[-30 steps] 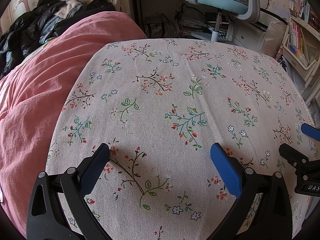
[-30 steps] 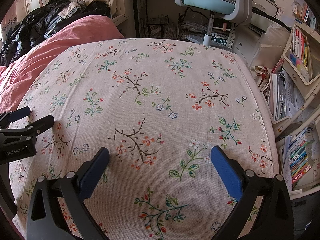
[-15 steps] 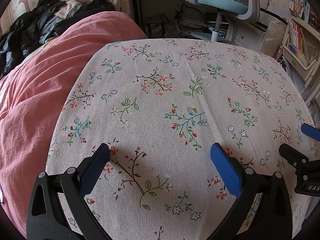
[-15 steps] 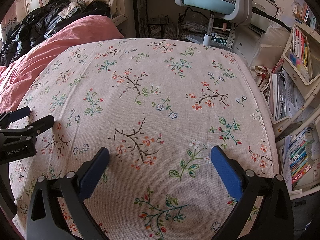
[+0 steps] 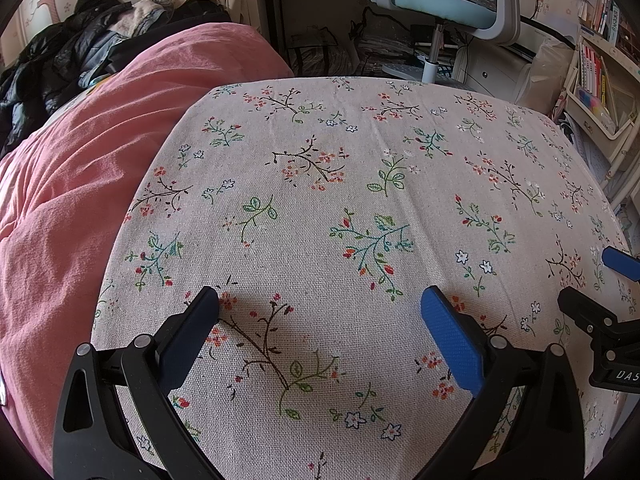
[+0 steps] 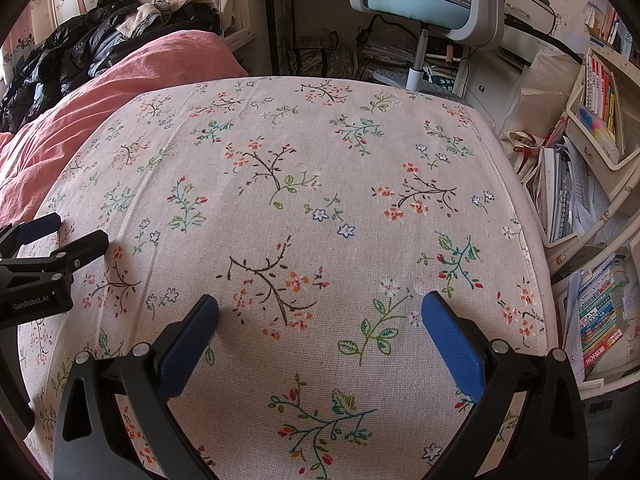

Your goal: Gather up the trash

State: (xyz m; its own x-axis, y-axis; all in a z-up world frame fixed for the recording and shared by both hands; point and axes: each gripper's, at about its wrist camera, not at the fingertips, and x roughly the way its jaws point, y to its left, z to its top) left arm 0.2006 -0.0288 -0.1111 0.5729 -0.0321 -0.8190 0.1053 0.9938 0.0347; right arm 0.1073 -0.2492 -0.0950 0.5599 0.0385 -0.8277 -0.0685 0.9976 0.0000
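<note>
Floral-printed beige tablecloth (image 5: 360,208) lies under us with no trash in sight on it. We hold the left gripper (image 5: 320,312) and right gripper (image 6: 320,312) spread wide and empty; first we probably need to find litter.

Tablecloth (image 5: 360,184): coarse woven cloth, matt, floral print.
Blanket (image 5: 80,184): soft pink cloth, creased.
Left gripper (image 5: 320,312): matt black plastic; pads (image 5: 450,336) blue, finely textured.
Jackets (image 6: 68,52): glossy black fabric.

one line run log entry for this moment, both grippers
left gripper: open, empty | right gripper: open, empty | both over floral cloth | trash: none visible
</note>
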